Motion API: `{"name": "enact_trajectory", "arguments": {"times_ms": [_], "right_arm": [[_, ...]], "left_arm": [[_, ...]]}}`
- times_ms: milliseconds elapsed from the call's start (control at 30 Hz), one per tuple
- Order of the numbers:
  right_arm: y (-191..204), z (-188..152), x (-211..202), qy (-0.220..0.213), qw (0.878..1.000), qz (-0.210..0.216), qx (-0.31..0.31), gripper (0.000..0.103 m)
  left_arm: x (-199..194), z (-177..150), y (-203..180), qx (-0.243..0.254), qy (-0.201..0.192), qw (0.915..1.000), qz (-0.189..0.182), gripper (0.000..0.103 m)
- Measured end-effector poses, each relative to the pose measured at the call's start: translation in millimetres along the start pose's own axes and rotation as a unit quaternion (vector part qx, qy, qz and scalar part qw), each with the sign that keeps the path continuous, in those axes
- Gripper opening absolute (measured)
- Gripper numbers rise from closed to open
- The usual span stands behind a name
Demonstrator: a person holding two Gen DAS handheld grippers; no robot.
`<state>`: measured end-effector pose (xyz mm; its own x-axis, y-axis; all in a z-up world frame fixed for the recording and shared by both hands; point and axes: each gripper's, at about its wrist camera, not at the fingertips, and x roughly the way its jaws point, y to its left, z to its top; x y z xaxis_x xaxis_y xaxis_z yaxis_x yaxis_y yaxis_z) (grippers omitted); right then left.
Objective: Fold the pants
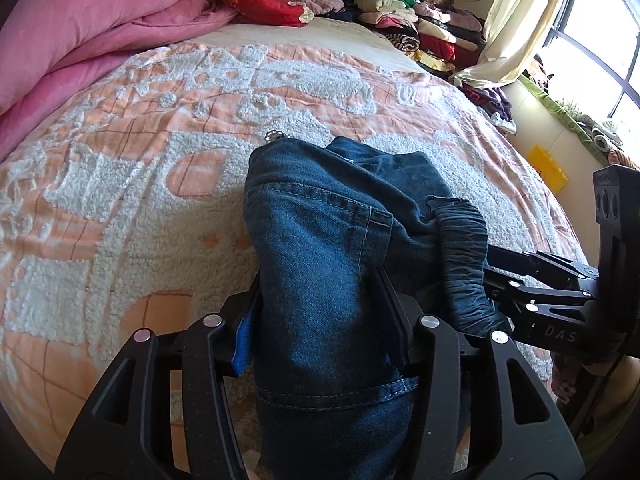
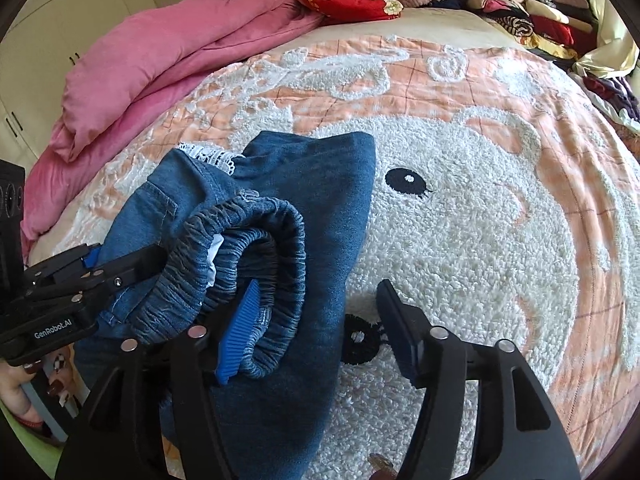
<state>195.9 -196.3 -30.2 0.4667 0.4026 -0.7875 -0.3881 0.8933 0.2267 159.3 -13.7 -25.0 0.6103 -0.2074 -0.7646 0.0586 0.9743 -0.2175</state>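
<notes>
The pants [image 1: 320, 248] are held above the bed [image 1: 120, 168], bunched into a thick denim bundle, with the far end of the bundle draped toward the middle of the bedspread. A lace trim shows at that far end in the right wrist view.

The left gripper [image 1: 324, 320] is closed around the denim body; cloth fills the whole gap between its fingers [image 1: 244, 344], so the jaws stand only as far apart as the bundle is thick. This grip carries the weight and appears intended to keep the layers together while the other end is dealt with.

The right gripper [image 2: 316, 328] stands wide open. Its left finger, with the blue ribbed pad [image 2: 236, 340], is inserted in the loop of the elastic waistband [image 2: 256, 248]; its right finger is clear of the cloth, over the white bear face on the bedspread. Nothing is clamped by it. The waistband is judged to be hooked so that it can be spread or repositioned before a pinch is taken.

The two grippers are just beside each other, the right one crossing in from the right edge of the left wrist view.

A pink quilt [image 1: 92, 28] is piled along the left edge of the bed, and stacked clothes [image 1: 416, 24] occupy the far right corner, well apart from the pants.
</notes>
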Motion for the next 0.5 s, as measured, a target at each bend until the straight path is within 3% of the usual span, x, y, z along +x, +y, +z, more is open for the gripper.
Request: {"name": "enact_trajectory", "arguments": {"times_ms": [200,267,500], "right_arm": [[1,-4,-11,-0.007,1.0,-0.003,0.001,0.071],[2,-5,-18,-0.017,1.0,-0.008,0.003,0.078],[4,-11,-46,-0.047,0.999,-0.009,0.008,0.078]], "left_arm": [[-4,-2,0,-0.003,-0.001,1.0,-0.002,0.047],[-8,-2,-1,-0.002,-0.003,1.0,-0.001,0.047],[-27,-4,-1,-0.002,-0.019,0.9998,-0.001,0.056]]}}
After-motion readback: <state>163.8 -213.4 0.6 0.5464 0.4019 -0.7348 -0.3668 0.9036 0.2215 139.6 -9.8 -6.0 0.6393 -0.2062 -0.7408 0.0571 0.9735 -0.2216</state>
